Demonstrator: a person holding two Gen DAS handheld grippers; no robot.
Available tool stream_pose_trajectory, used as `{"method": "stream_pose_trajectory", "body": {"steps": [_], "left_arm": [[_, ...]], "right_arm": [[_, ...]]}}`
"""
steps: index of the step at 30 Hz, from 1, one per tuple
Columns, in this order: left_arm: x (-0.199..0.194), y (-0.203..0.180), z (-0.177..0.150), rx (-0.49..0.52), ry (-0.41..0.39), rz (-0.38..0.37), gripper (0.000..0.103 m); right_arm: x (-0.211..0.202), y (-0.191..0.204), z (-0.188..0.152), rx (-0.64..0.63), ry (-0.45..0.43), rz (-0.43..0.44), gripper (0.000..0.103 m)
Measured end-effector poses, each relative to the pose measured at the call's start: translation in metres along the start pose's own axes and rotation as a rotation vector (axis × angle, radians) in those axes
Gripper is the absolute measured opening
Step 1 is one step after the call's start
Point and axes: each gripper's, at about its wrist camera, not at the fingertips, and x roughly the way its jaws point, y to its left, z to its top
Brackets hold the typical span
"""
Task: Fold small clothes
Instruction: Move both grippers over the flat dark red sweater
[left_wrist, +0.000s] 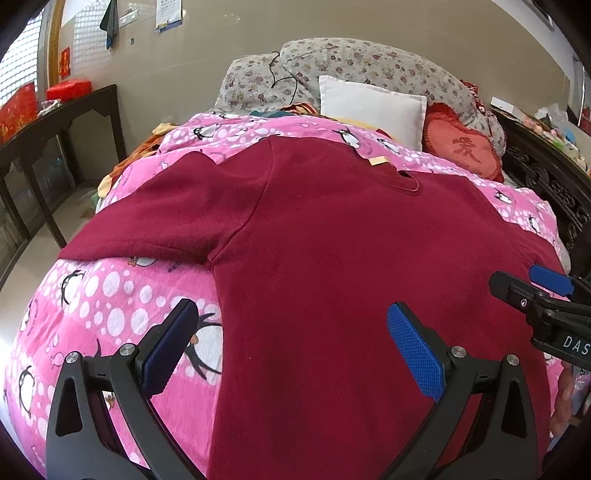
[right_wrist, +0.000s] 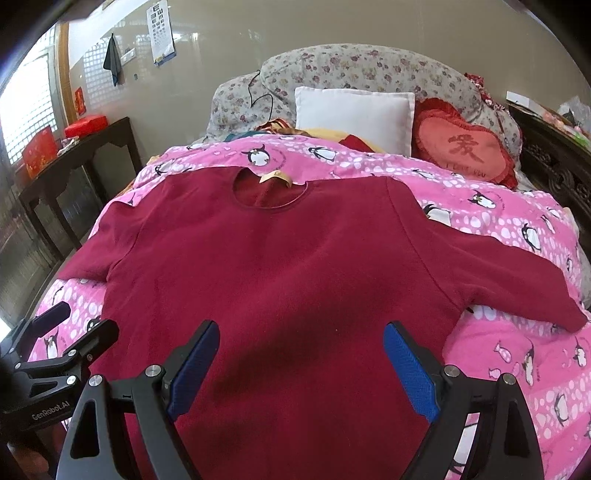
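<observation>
Bedroom, pink penguin quilt (right_wrist: 498, 354): maroon shirt (right_wrist: 295, 277) spread flat mid-frame, both sleeves out, ready for folding. 2 grippers, left gripper (left_wrist: 291, 354) and right gripper (right_wrist: 301, 369), hover at lower edge, jaws apart, empty.

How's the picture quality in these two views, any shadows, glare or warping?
Left wrist view: strong fisheye bulge, sharp, bright window washing out the left edge. Right wrist view: same warping, a dark shadow across the red shirt near the right gripper, and window glare on the left.
</observation>
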Motion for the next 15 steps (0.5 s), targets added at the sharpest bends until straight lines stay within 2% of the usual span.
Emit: {"method": "stream_pose_trajectory", "body": {"steps": [15], "left_arm": [[0.008, 0.007, 0.009, -0.014, 0.004, -0.007, 0.103]], "right_arm": [[0.015, 0.004, 0.005, -0.01, 0.014, -0.002, 0.09]]}}
